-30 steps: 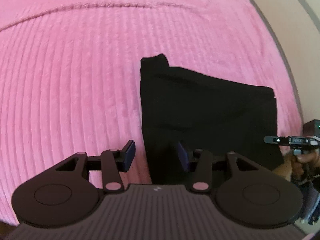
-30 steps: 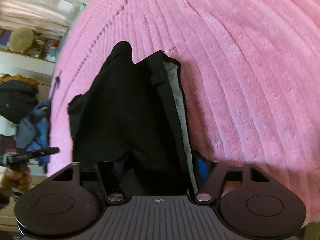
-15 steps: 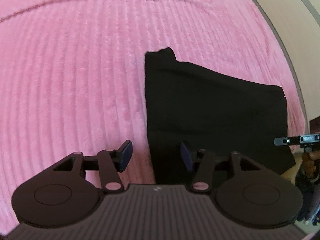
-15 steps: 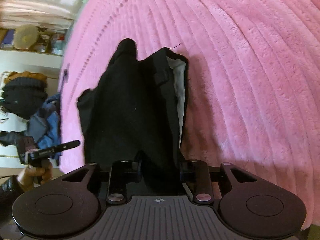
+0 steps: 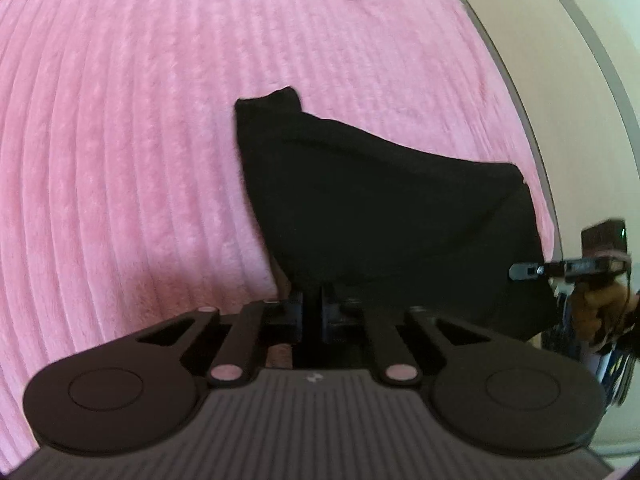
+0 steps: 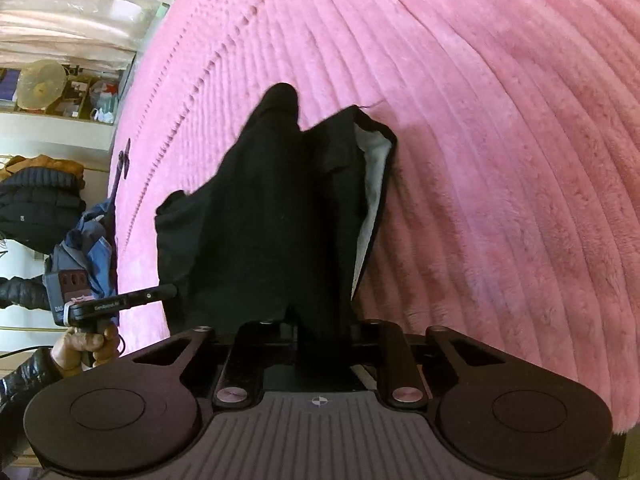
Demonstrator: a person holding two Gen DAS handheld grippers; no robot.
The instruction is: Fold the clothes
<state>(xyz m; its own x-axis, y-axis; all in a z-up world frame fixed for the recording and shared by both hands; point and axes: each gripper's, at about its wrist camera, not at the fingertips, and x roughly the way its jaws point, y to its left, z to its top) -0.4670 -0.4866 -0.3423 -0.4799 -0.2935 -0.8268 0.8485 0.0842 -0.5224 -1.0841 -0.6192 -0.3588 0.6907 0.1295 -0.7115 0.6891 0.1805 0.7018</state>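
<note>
Pink ribbed plush blanket (image 5: 120,160) covered the whole work surface in both views; pale wall at far right of left wrist view, shelves w/ clutter (image 6: 52,84) and a pile of dark jackets (image 6: 40,200) at left edge of right wrist view. Black garment (image 5: 380,208) lay on the blanket, partly folded, near edge lifted off the pile. Left tool (image 5: 314,312) was pressed together on the garment's near left corner, fingers nearly touching w/ black cloth pinched between them. In right wrist view the same garment (image 6: 272,220) hung up toward the camera, pale grey lining (image 6: 372,184) showing along its right edge, far end resting on the blanket. Right tool (image 6: 324,328) was closed on the cloth's near edge; fabric filled the gap btwn its fingers, tips hidden by cloth. Each tool visible from the other's camera: right tool at far right of left view, held by a hand (image 5: 592,304); left tool (image 6: 168,291) at left of right view, tip at the garment's left corner, the person's hand (image 6: 90,342) gripping its handle, dark sleeve below.
</note>
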